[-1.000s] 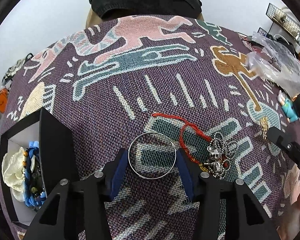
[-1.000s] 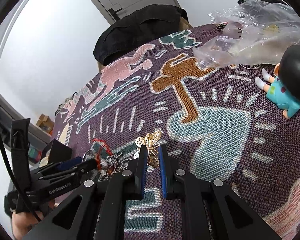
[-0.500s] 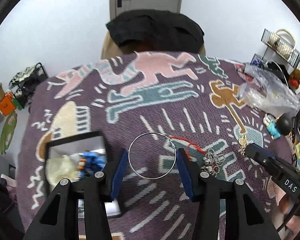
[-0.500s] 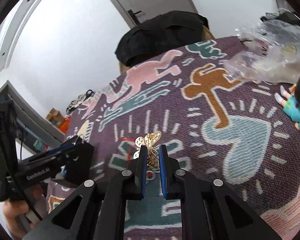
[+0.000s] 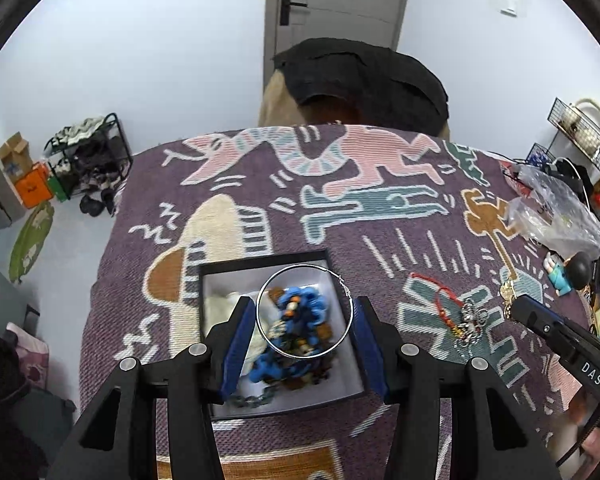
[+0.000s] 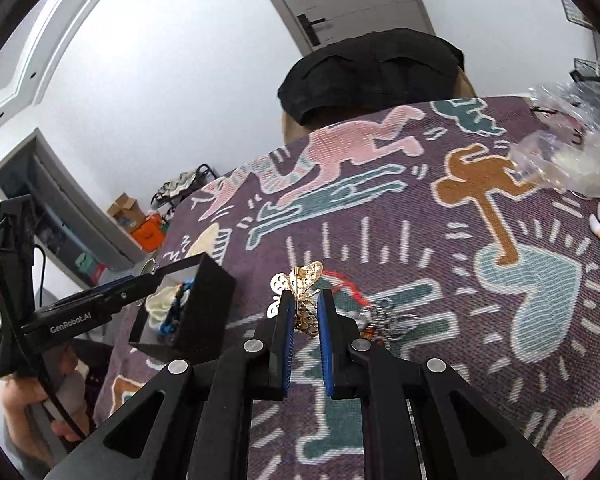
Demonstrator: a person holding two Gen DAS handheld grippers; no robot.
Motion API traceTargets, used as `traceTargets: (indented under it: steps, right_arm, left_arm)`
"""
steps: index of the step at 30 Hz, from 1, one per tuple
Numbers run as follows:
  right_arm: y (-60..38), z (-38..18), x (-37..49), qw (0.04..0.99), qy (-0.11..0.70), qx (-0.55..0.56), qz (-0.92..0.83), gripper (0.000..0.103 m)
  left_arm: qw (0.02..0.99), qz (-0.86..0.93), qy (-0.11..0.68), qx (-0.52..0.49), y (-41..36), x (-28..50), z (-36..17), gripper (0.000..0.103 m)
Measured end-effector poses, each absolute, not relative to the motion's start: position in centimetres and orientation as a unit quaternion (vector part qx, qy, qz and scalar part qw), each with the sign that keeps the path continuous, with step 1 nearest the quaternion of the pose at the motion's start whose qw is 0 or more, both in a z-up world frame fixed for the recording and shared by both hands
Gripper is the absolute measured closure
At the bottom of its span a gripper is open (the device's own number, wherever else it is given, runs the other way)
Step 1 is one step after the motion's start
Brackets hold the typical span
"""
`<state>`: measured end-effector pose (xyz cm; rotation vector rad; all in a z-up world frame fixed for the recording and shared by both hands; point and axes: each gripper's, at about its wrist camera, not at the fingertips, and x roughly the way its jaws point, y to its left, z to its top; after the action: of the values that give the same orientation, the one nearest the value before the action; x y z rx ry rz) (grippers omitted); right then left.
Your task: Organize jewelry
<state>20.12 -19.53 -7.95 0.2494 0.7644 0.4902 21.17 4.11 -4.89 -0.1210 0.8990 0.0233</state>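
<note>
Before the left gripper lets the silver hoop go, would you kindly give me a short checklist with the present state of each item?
1. Silver hoop held between the left gripper fingers: ok.
2. Hoop positioned over the open black box: ok.
3. Room in the box: cannot tell; blue beads and other pieces are piled under the hoop.
4. Right gripper clear of the box: ok, it is off to the side.
5. Gold butterfly brooch secure in the right gripper: ok.
6. Height of the hoop above the box contents: cannot tell.
</note>
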Motion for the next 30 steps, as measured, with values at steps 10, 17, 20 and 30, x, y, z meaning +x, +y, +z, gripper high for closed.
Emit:
traceTargets:
  steps: [10, 17, 20, 30]
  right_arm:
    - [-15.1, -7.0, 19.3, 0.886, 0.362, 0.093, 0.273, 0.09]
    - [-11.2, -6.4, 19.4, 0.875, 0.364, 0.082, 0.309, 0.09]
    - [-9.6, -6.2, 19.6, 0.87, 0.367, 0.077, 0.321, 0.09]
    - [-4.7, -6.3, 21.0, 0.852, 0.385, 0.06, 0.35, 0.09]
  left_arm:
    - [0.908, 0.013, 0.407, -0.097, 7.2, 20.1, -4.7, 0.014]
    - [0.912, 0.026, 0.391, -0.124, 10.0, 18.7, -4.2, 0.014]
    - [0.912, 0.034, 0.387, -0.132, 11.2, 18.1, -4.2, 0.014]
    - [0.911, 0.051, 0.379, -0.156, 14.3, 16.6, -4.5, 0.014]
